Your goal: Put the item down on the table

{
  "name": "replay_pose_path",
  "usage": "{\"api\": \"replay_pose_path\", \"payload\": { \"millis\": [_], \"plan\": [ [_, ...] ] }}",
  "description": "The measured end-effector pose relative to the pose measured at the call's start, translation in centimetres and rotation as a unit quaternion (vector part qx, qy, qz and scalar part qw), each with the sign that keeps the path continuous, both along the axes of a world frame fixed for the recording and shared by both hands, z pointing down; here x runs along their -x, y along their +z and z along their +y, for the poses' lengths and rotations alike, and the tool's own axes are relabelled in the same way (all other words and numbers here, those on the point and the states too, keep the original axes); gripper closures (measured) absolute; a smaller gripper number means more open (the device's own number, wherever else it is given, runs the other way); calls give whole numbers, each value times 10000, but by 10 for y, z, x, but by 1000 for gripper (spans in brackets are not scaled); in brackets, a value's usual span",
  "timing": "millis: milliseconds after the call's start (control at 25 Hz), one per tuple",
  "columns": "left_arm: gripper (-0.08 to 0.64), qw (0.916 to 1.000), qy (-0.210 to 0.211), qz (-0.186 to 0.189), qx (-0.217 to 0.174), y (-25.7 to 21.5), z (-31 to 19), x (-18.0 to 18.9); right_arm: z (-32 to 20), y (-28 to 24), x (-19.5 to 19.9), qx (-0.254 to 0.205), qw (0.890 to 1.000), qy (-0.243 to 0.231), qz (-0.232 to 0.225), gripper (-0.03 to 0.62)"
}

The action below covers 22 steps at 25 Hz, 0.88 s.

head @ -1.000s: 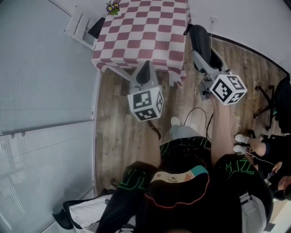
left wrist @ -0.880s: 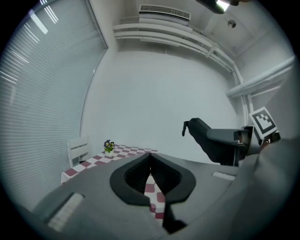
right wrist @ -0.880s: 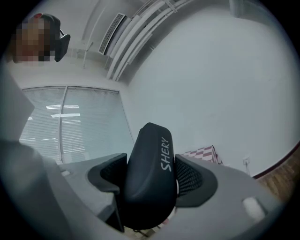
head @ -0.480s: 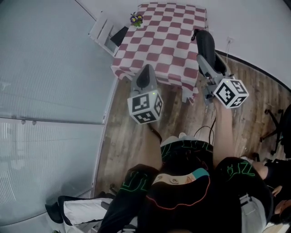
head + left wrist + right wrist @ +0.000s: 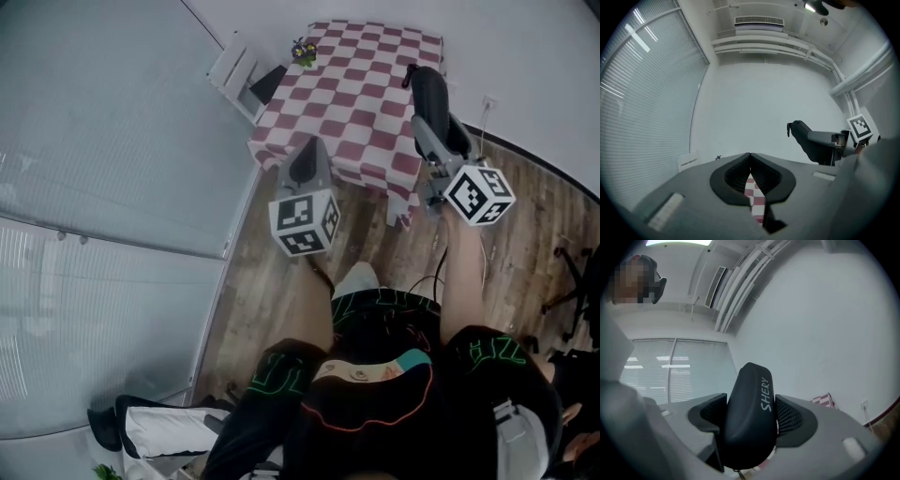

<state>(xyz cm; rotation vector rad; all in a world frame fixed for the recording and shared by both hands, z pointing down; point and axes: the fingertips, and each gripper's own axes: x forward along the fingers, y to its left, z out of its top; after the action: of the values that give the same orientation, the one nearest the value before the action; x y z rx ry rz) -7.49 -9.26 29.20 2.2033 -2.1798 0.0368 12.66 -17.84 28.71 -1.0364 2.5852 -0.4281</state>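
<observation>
Holding: black oblong hard case (image 5: 427, 94), clamped in right gripper (image 5: 752, 418), by the right edge of red-and-white checked table (image 5: 356, 103). Left gripper (image 5: 750, 159): jaws together, empty, at table's near edge.

Black oblong case (image 5: 747, 399), white "SHERY" lettering, smooth shell. Clamped upright in my right gripper (image 5: 752, 417), in the air beside the red-and-white checked table (image 5: 366, 84).
</observation>
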Motion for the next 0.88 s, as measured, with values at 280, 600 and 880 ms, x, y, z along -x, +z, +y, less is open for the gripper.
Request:
{"api": "replay_pose_path", "payload": {
  "millis": [280, 600, 880],
  "plan": [
    [551, 9999, 14, 101, 83, 12, -7, 11, -6, 3, 8, -38, 10000, -47, 17, 270],
    [551, 9990, 443, 115, 1, 8, -51, -2, -39, 2, 0, -7, 9999, 143, -91, 270],
    [551, 9972, 623, 299, 298, 32, -94, 1, -68, 27, 0, 197, 9993, 324, 43, 270]
  ]
}}
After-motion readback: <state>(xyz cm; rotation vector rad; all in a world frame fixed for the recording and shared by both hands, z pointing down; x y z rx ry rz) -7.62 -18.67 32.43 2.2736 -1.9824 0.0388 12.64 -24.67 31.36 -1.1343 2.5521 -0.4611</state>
